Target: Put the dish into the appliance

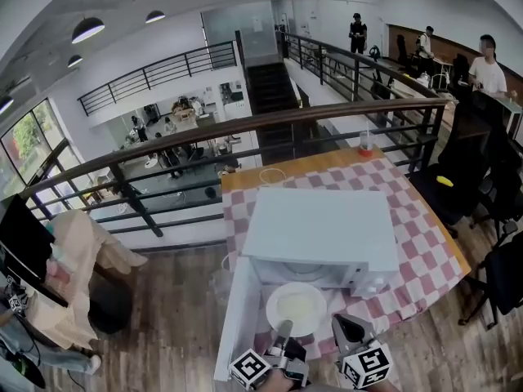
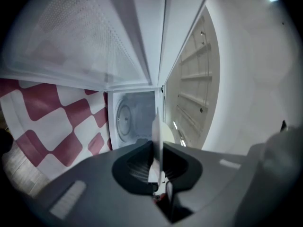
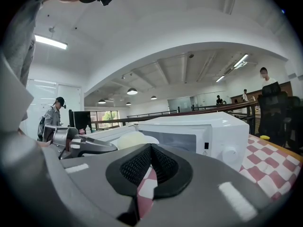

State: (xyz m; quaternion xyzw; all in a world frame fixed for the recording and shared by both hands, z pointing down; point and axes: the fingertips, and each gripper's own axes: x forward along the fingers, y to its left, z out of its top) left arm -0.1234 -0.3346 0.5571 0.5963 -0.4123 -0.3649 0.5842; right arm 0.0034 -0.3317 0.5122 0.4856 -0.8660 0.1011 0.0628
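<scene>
A white microwave (image 1: 319, 227) stands on the checked tablecloth with its door (image 1: 237, 317) swung open to the left. In the head view a round white dish (image 1: 296, 309) hovers just in front of the open cavity. My left gripper (image 1: 283, 330) is shut on the dish's near rim. In the left gripper view the dish (image 2: 156, 131) shows edge-on between the jaws of that gripper (image 2: 157, 157), with the cavity and its turntable (image 2: 124, 119) straight ahead. My right gripper (image 1: 350, 327) (image 3: 150, 157) is beside it to the right, shut with nothing held, facing the microwave's front (image 3: 199, 134).
The table (image 1: 425, 243) carries a red-and-white checked cloth and a small cup (image 1: 365, 145) at its far edge. A dark railing (image 1: 245, 137) runs behind the table over a lower floor. Office chairs (image 1: 490, 219) stand to the right. People stand far back.
</scene>
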